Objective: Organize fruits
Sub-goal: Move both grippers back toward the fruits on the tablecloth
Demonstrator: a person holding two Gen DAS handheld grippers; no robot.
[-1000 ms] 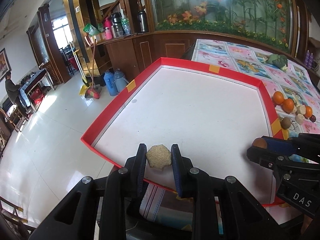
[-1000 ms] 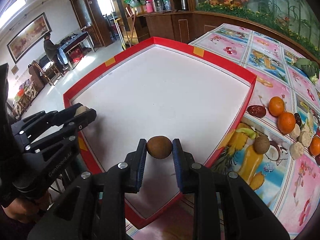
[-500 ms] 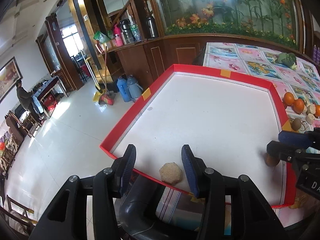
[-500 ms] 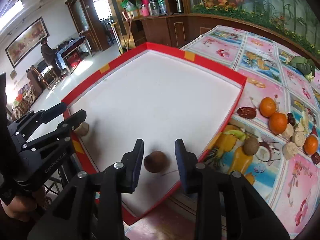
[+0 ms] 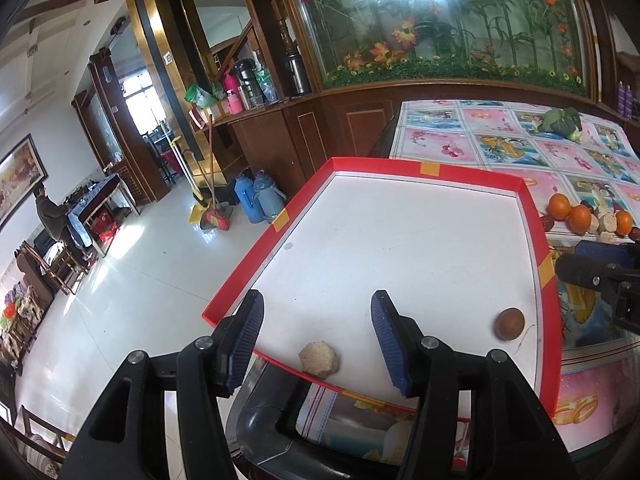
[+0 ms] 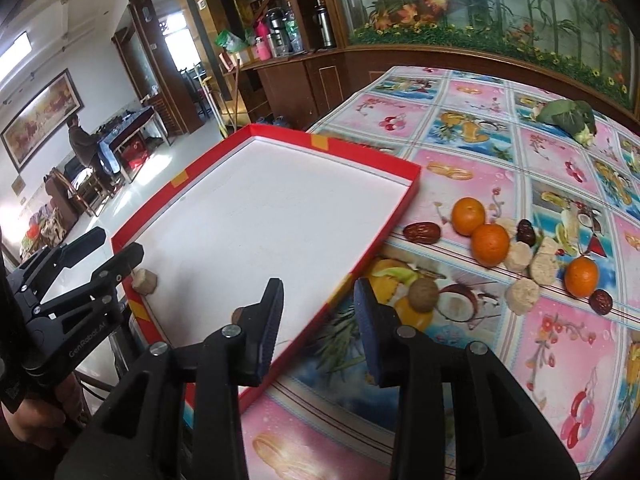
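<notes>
Both tongs released, empty. Right tongs [image 6: 318,320] straddle the near edge of the shallow red-walled white tray [image 6: 400,208]; loose round brown kiwi [image 6: 423,294] lies on the flowered desk cloth just right of the right pad, lower centre of frame. Left tongs [image 5: 316,340] sit over the tray's far corner; right is nearer

From my right wrist camera I read "GenRobot.AI" in pale letters along the black side of my left gripper [image 6: 116,246]. The last characters are hard to make out. I can read no other text anywhere.
</notes>
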